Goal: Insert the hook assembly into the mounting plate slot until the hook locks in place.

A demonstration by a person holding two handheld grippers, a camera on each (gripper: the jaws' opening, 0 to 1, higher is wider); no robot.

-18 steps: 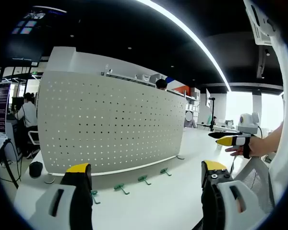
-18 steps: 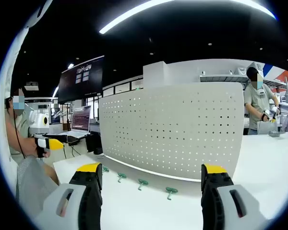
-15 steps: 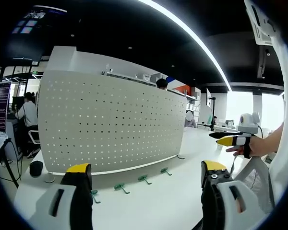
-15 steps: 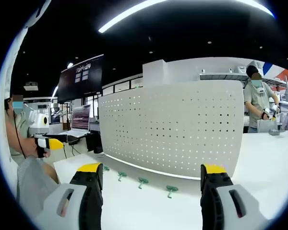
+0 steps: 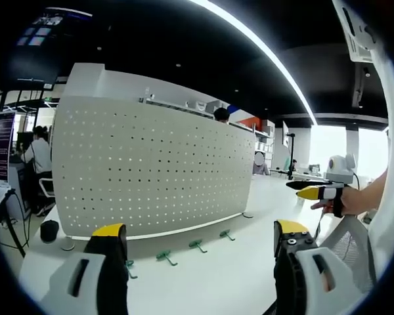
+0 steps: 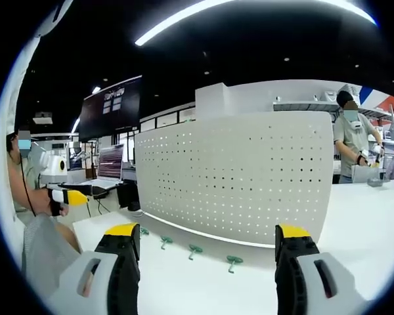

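Hooks (image 5: 197,245), four small green ones, lie in a loose row on the white table (image 5: 236,269) along the foot of the upright white pegboard (image 5: 151,174), which we take for the mounting plate; none of them sits in its holes. In the right gripper view we see the same hooks (image 6: 234,262) just in front of the pegboard (image 6: 240,174), apart from each other and from both grippers.

Our left gripper (image 5: 197,246) hangs above the table with its yellow-tipped jaws spread wide and nothing between them. Our right gripper (image 6: 205,243) is likewise wide apart and empty, facing the board. In the left gripper view the right one (image 5: 312,192) shows at the side, held in a hand (image 5: 338,200); its jaws there are too small to judge. People stand behind the pegboard among desks and monitors.
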